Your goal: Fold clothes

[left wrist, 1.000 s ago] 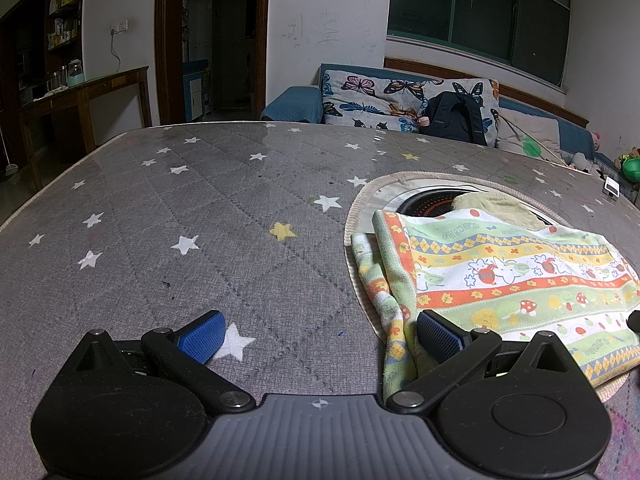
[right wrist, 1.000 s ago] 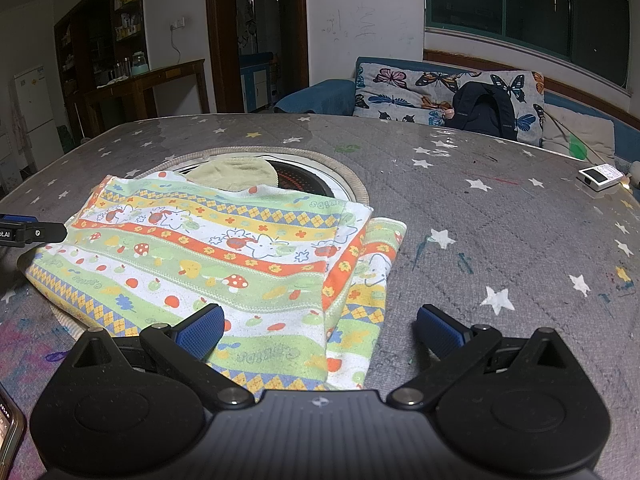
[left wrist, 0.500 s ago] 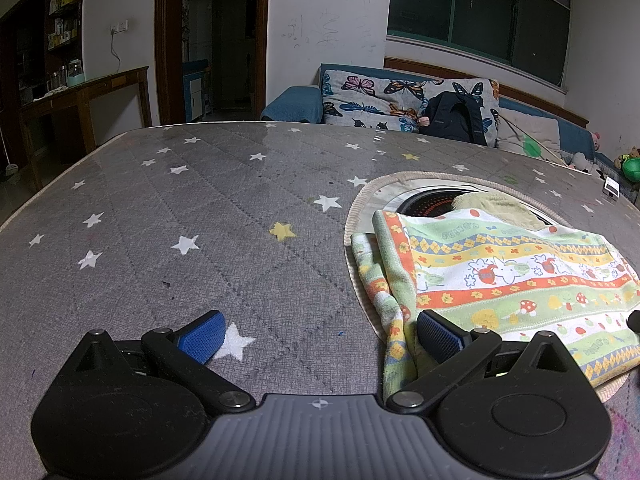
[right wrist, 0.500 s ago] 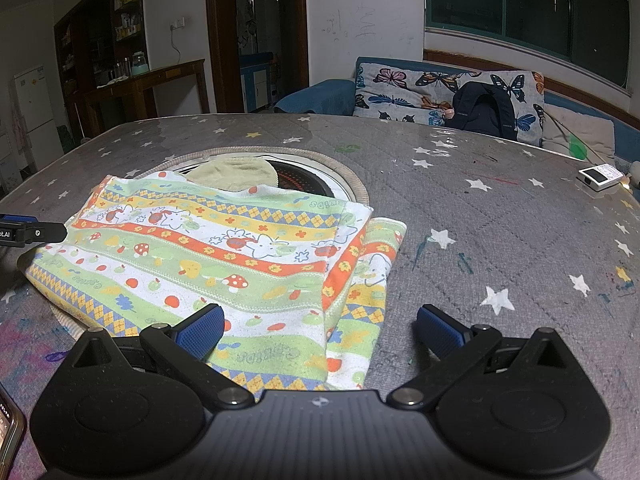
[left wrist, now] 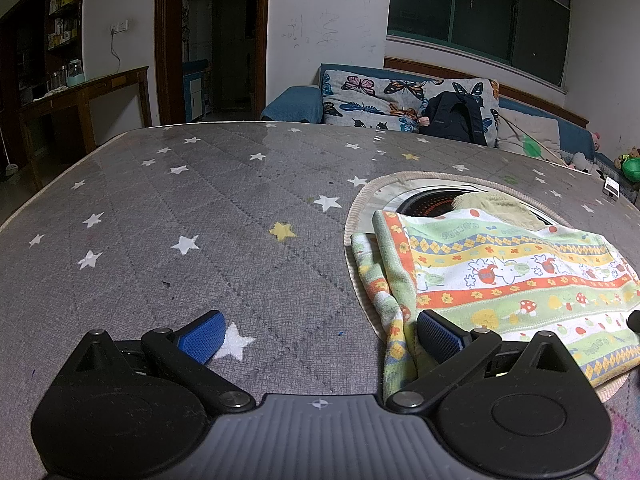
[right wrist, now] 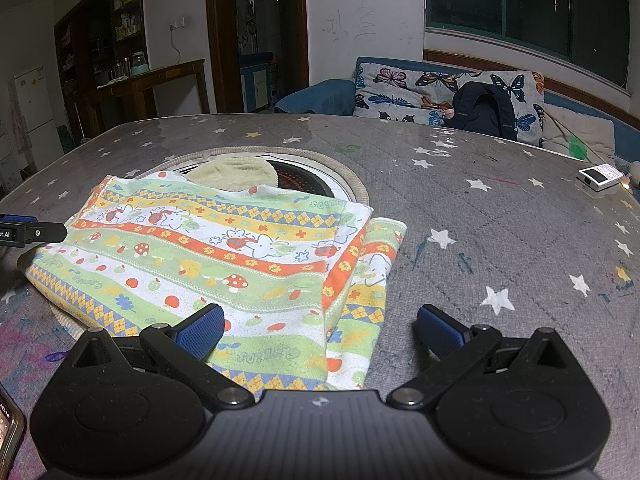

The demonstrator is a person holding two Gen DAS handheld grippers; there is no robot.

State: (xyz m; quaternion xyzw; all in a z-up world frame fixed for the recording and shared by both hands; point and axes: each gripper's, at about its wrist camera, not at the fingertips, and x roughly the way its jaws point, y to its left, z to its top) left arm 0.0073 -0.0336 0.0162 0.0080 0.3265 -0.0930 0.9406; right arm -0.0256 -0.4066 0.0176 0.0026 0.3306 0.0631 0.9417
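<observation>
A folded striped cloth point(right wrist: 224, 256) with mushroom and animal prints lies flat on the grey starred tabletop point(left wrist: 180, 216), over a round opening. It also shows in the left wrist view point(left wrist: 512, 276). My left gripper point(left wrist: 318, 338) is open and empty at the cloth's left edge, its right finger point(left wrist: 438, 336) beside the fold. My right gripper point(right wrist: 320, 330) is open and empty over the cloth's near right corner. The left gripper's tip point(right wrist: 32, 232) shows at the cloth's far left in the right wrist view.
A round rimmed opening point(right wrist: 348, 180) in the table holds a dark grille and a pale yellow cloth point(right wrist: 232, 174). A small white device point(right wrist: 600, 176) lies at the far right. A phone corner point(right wrist: 10, 436) sits at bottom left. A sofa with a backpack point(left wrist: 456, 120) stands behind.
</observation>
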